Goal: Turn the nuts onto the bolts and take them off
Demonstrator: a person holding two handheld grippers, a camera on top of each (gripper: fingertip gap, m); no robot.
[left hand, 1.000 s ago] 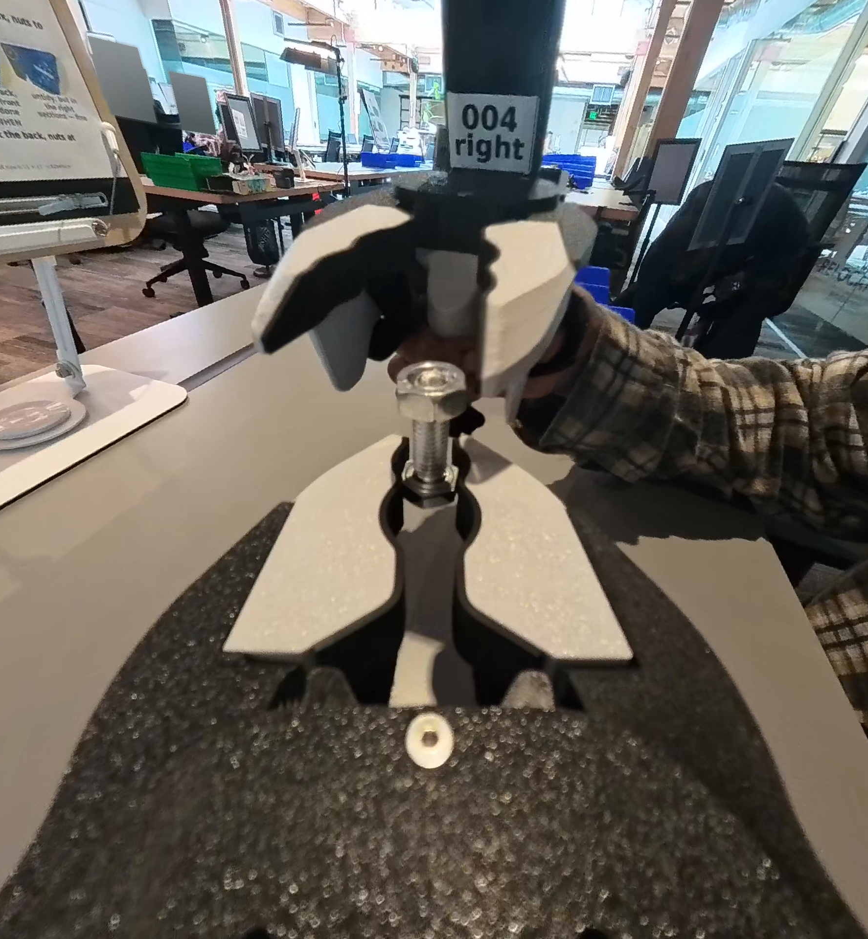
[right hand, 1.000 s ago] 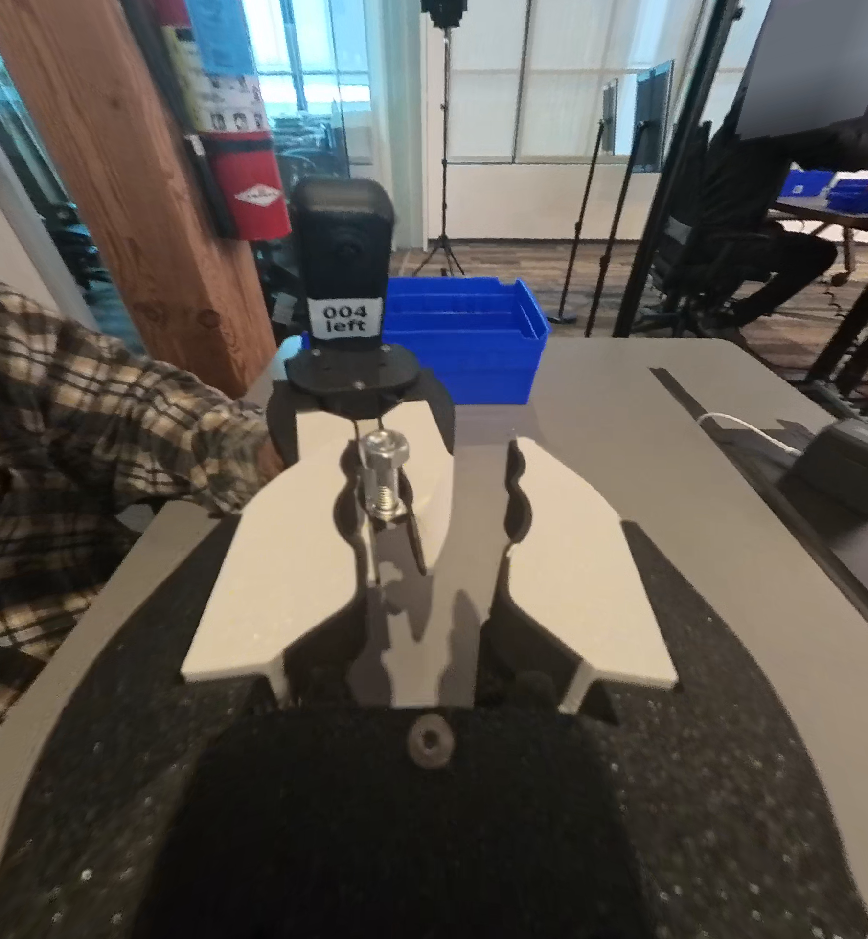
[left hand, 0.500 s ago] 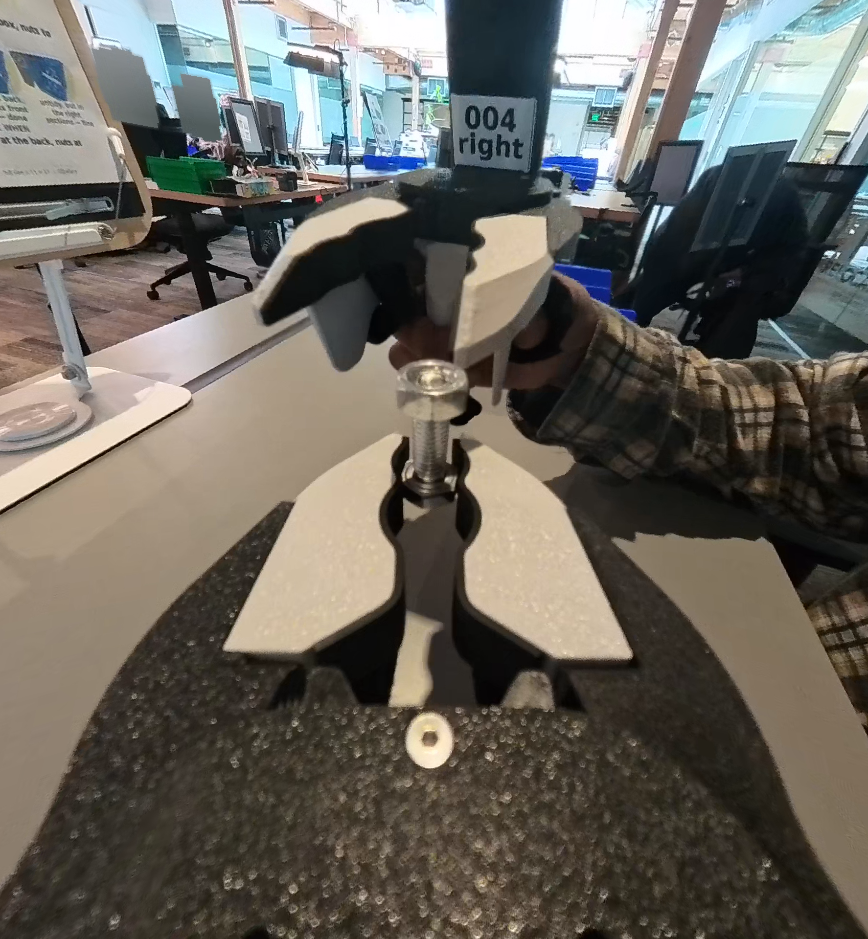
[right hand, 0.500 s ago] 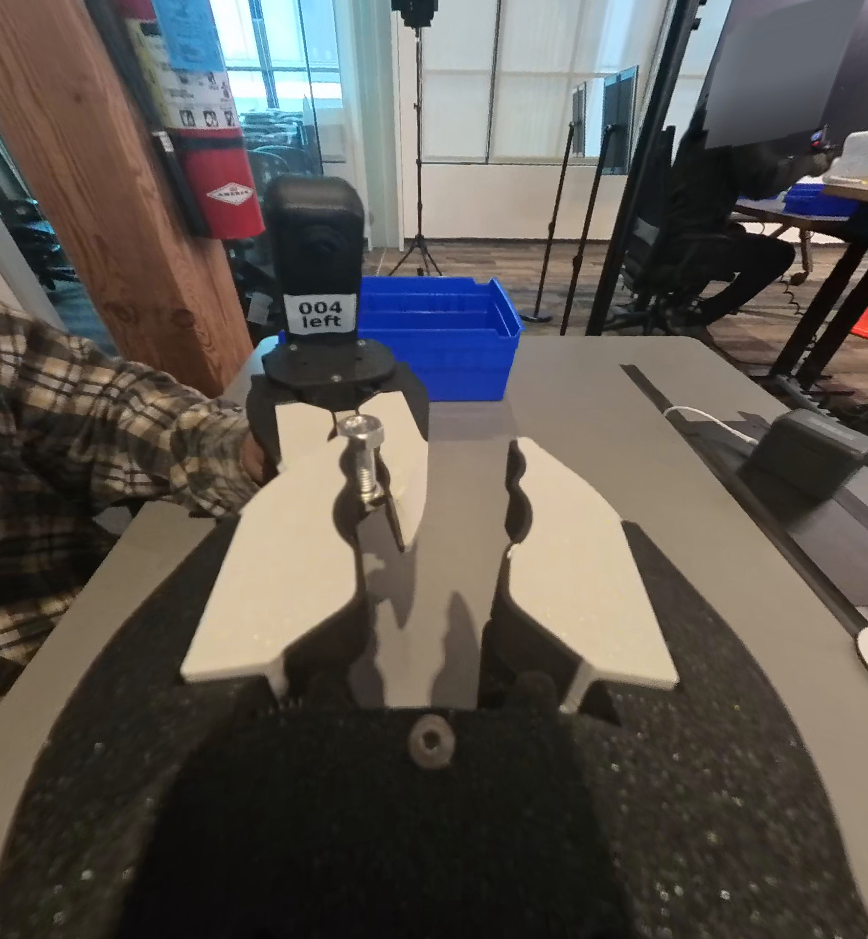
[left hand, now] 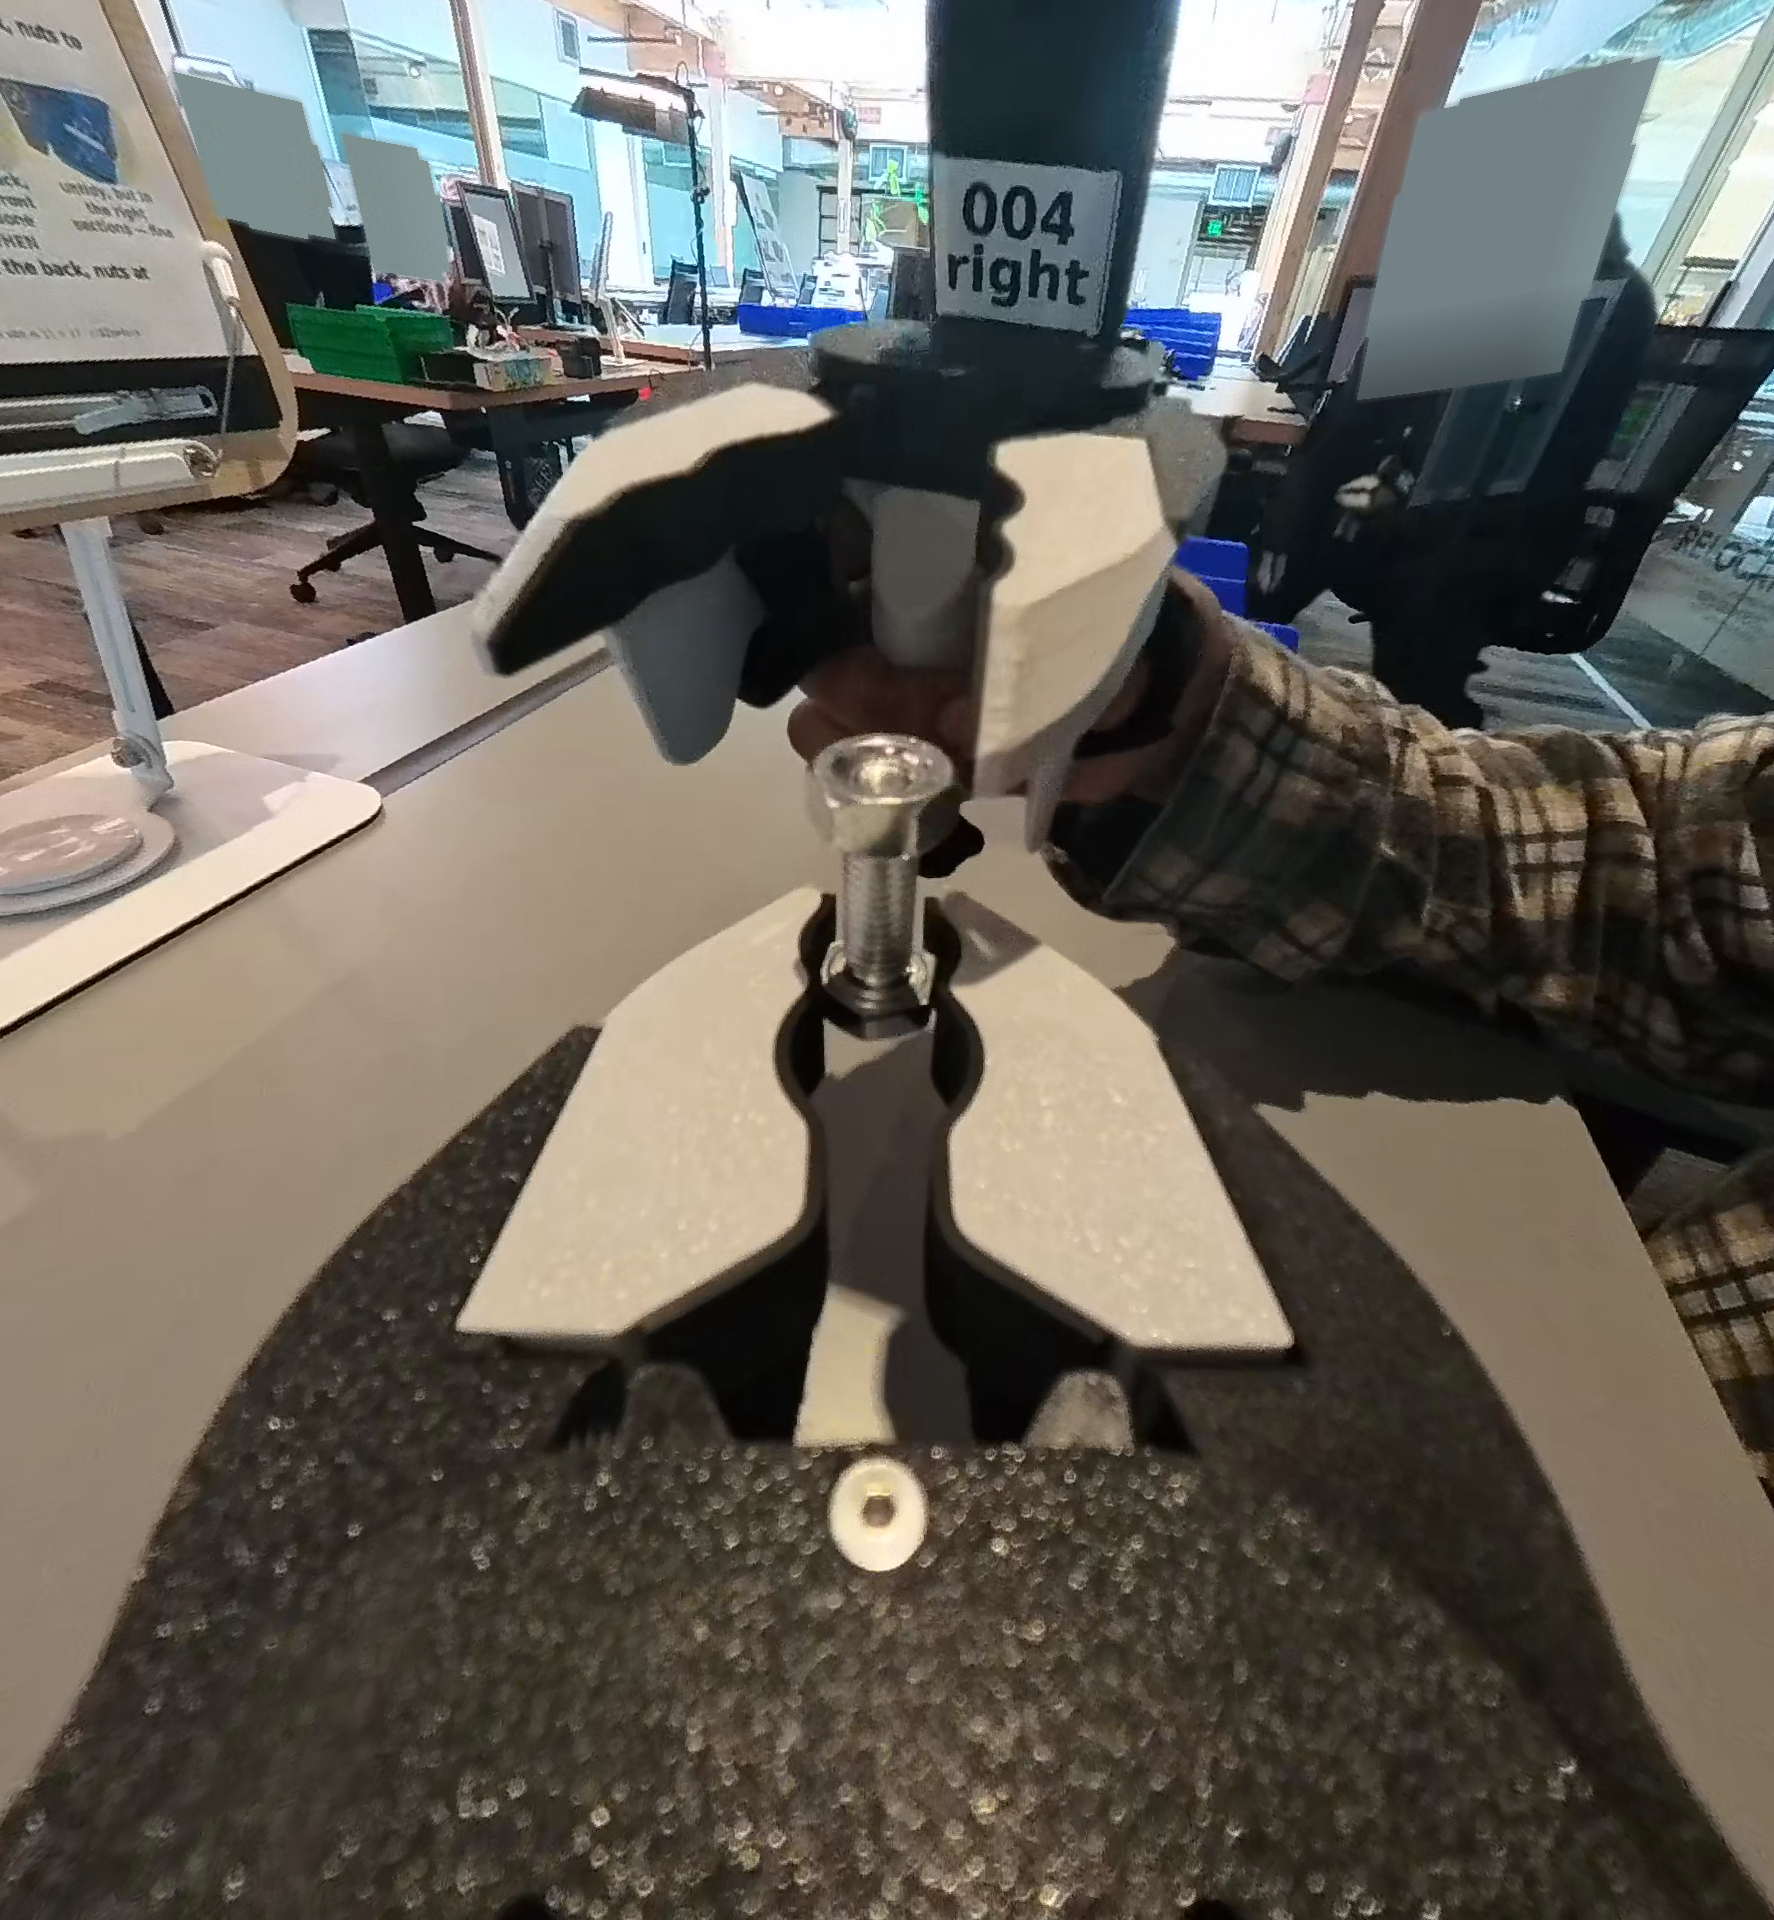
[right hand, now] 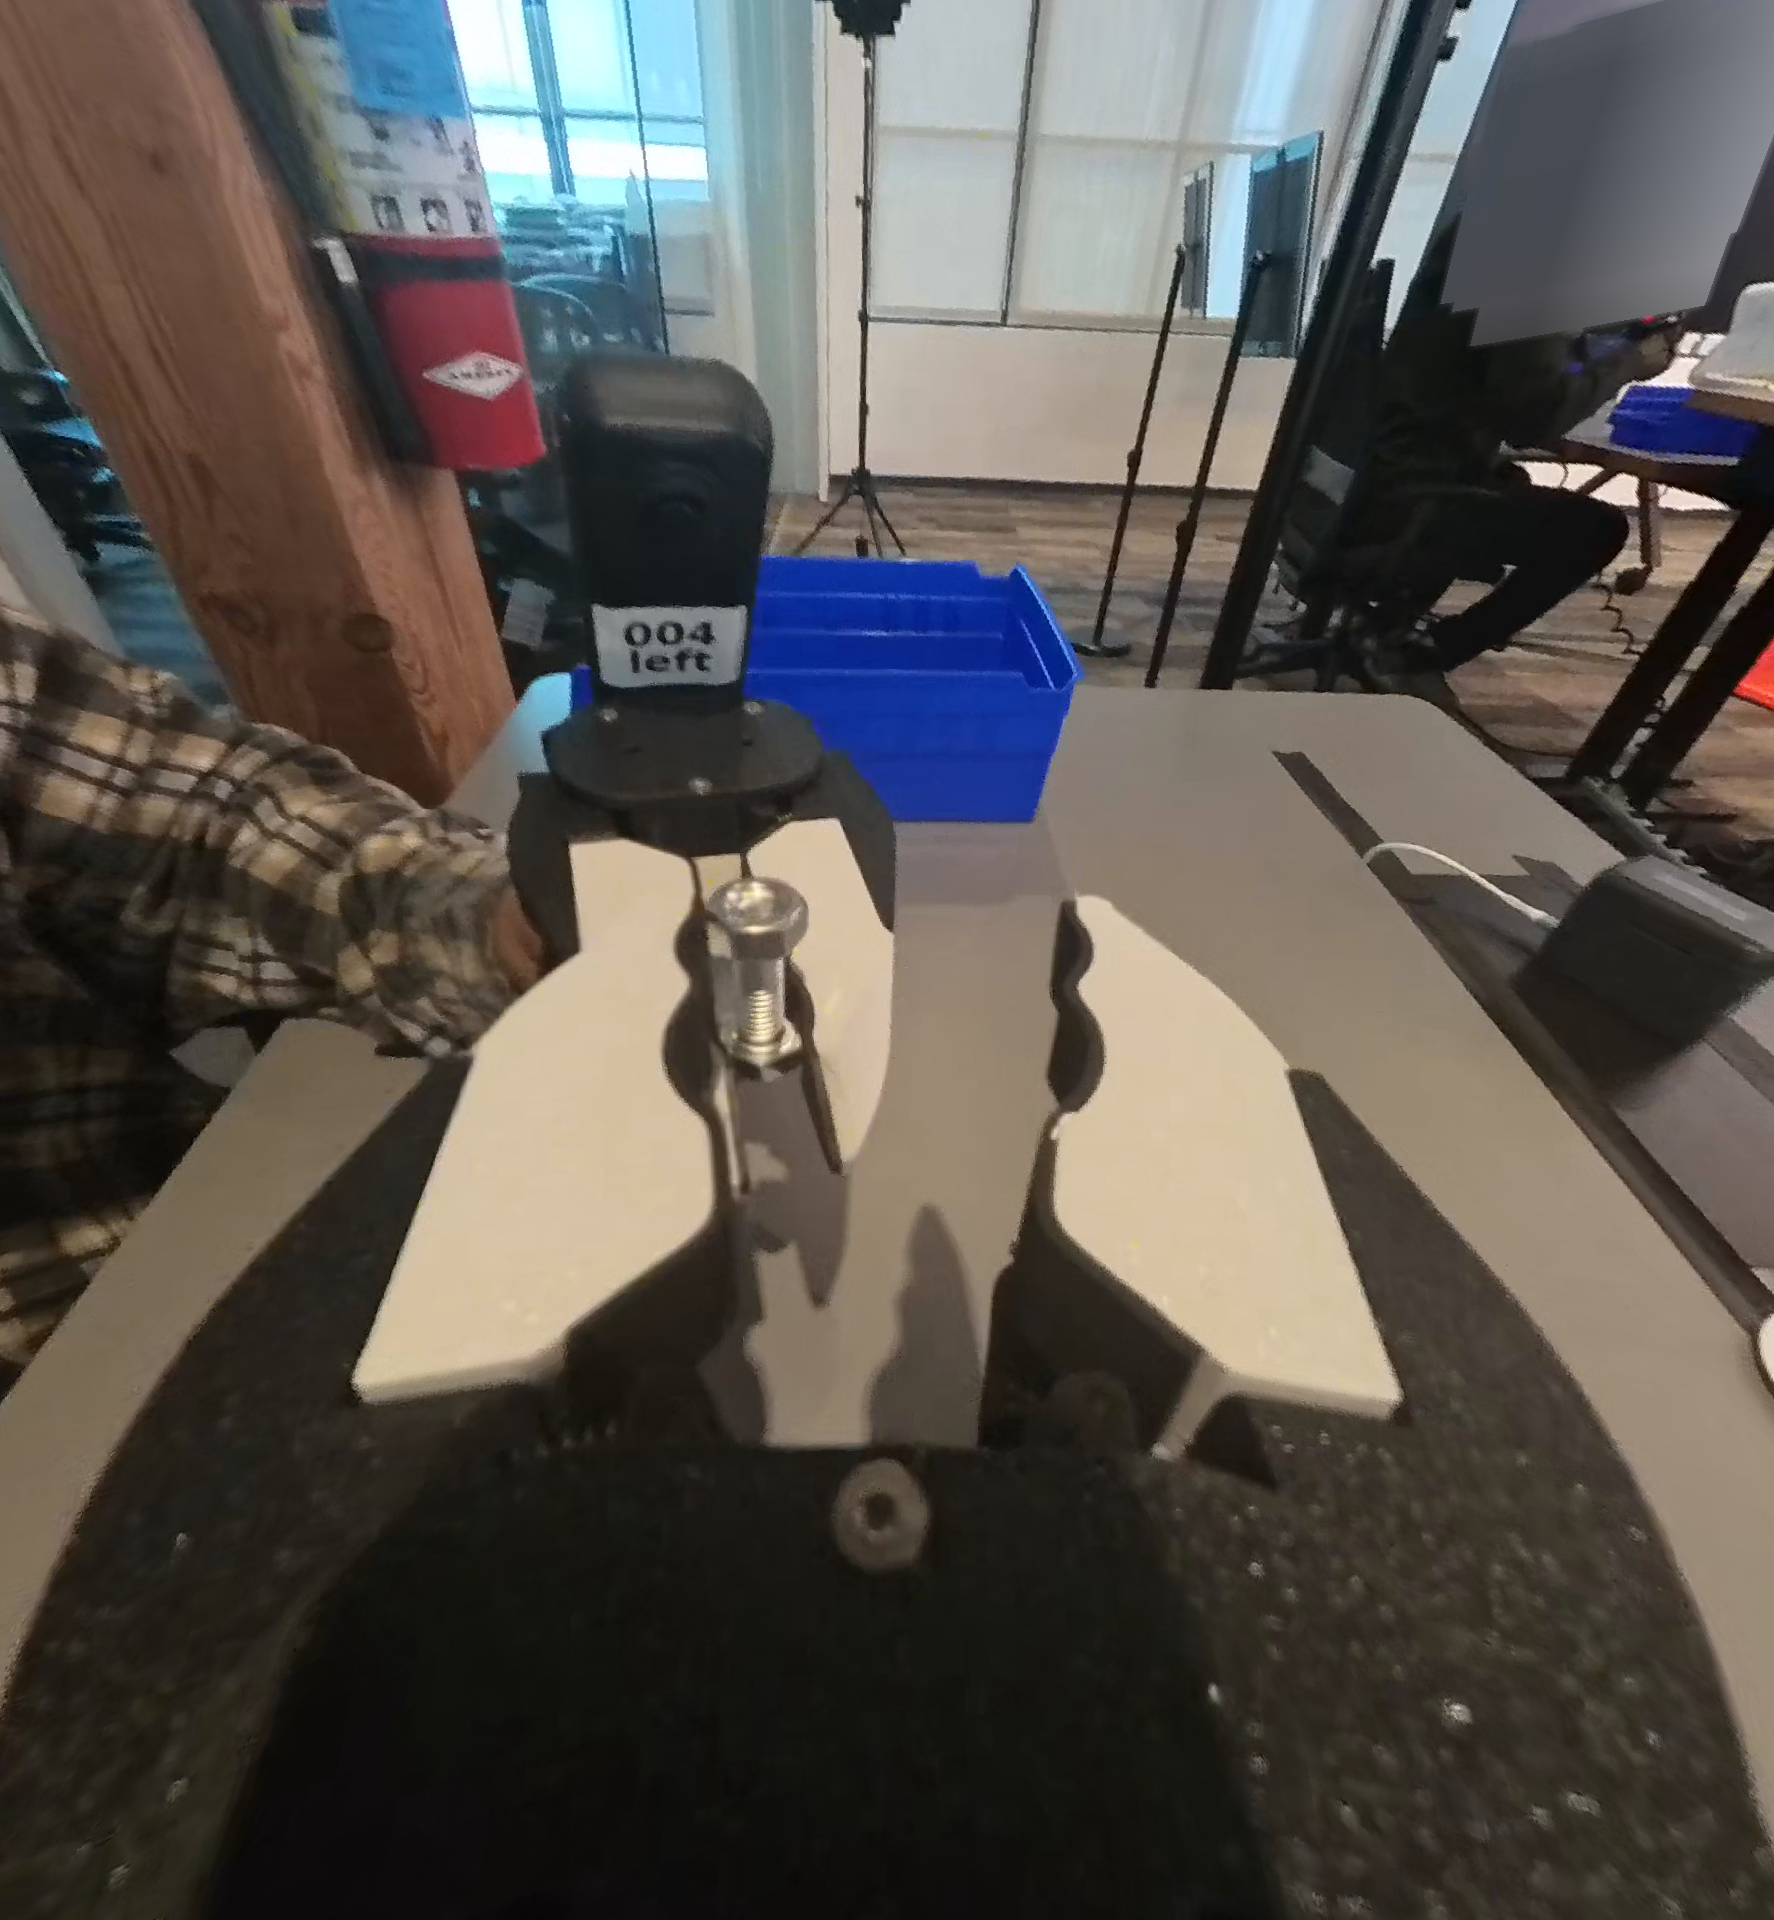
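1. My left gripper (left hand: pixel 875 1003) is closed on the nut (left hand: pixel 875 987), which sits pinched in the notch between its two white fingertips.
2. The bolt (left hand: pixel 878 862) stands upright out of that nut, threaded shank below and hex head on top, raised above the grey table (left hand: pixel 343 1039).
3. My right gripper (right hand: pixel 888 1029) is spread wide and holds nothing; its left finger (right hand: pixel 571 1164) lies just beside the bolt, its right finger well apart from it.
4. In the left wrist view, the right gripper faces me from behind the bolt, tilted, its fingertips just above the bolt head.
5. A plaid sleeve (left hand: pixel 1485 831) reaches in from the right.
6. A blue bin (right hand: pixel 924 707) rests at the table's far edge, behind the left gripper.
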